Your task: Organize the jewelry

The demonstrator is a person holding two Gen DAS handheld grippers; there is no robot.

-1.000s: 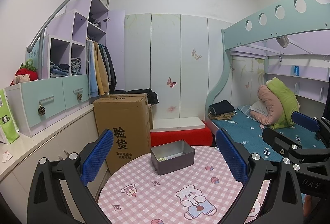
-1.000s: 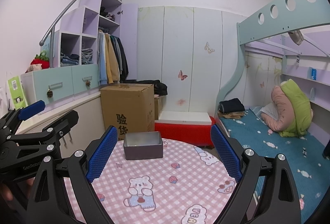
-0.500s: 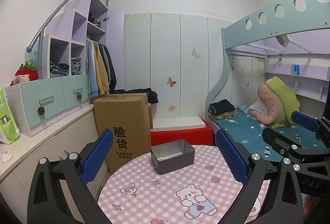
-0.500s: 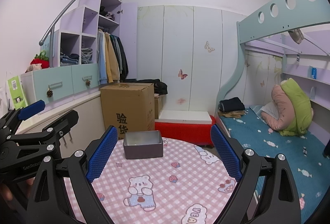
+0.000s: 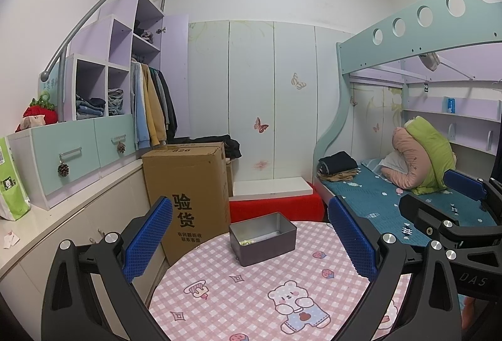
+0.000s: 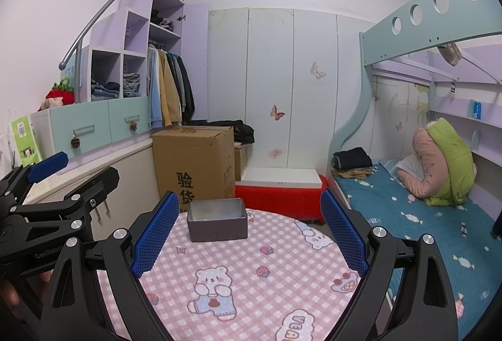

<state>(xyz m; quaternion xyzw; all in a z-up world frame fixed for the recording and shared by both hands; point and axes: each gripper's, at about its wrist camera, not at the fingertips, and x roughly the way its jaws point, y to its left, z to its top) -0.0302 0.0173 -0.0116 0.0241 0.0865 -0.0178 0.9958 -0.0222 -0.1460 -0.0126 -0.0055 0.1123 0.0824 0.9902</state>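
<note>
A grey metal box stands open near the far edge of a round table with a pink checked cloth. Small pale pieces of jewelry lie on its floor. The box also shows in the right wrist view. My left gripper is open and empty, held above the table on the near side of the box. My right gripper is open and empty, also above the table, short of the box. The right gripper shows at the right of the left wrist view; the left gripper shows at the left of the right wrist view.
A tall cardboard carton stands just behind the table on the left. A red bench with a white board is behind the table. A bunk bed is on the right, a counter with drawers on the left.
</note>
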